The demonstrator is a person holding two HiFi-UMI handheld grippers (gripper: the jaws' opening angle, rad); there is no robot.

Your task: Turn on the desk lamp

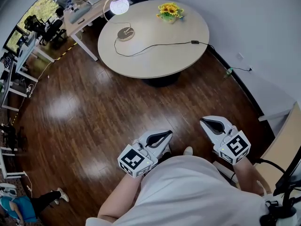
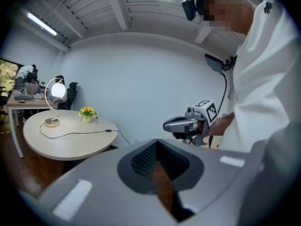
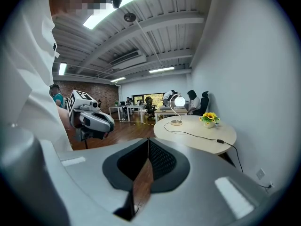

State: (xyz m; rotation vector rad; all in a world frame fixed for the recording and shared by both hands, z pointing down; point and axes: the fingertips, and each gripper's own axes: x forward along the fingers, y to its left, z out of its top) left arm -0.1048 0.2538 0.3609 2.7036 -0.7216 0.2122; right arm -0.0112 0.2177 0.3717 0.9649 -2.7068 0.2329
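- Head view: the desk lamp (image 1: pixel 125 33) stands on the far-left part of the round bench (image 1: pixel 160 62), well apart from the person. Its globe glows white, so it reads as already on.
- A cable (image 1: pixel 155 44) runs right from the lamp base across the bench to an inline switch (image 1: pixel 194 42). A flower pot (image 1: pixel 170 12) sits at the bench's far side.
- The left gripper (image 1: pixel 162 136) and right gripper (image 1: pixel 214 125) are held low and close to the body over the wooden floor (image 1: pixel 80 107). Neither reaches toward anything, which suggests a resting posture rather than an approach.
- Left gripper view: its fingers (image 2: pixel 103 182) are together, with only a thin sliver of floor showing between them and nothing held. The lamp (image 2: pixel 51 121) appears small at far left on the bench (image 2: pixel 70 145). The right gripper (image 2: pixel 181 125) floats just beside the person's white top.
- Right gripper view: its fingers (image 3: pixel 197 178) are likewise pressed together and empty. It faces the bench (image 3: pixel 202 135), and the lit lamp (image 3: pixel 177 121) stands at the bench's far left edge, with the switch (image 3: pixel 219 141) nearer on the cable.
- Judgement: with the globe bright and both tools idle, either the task is finished or the person has stepped away from it.
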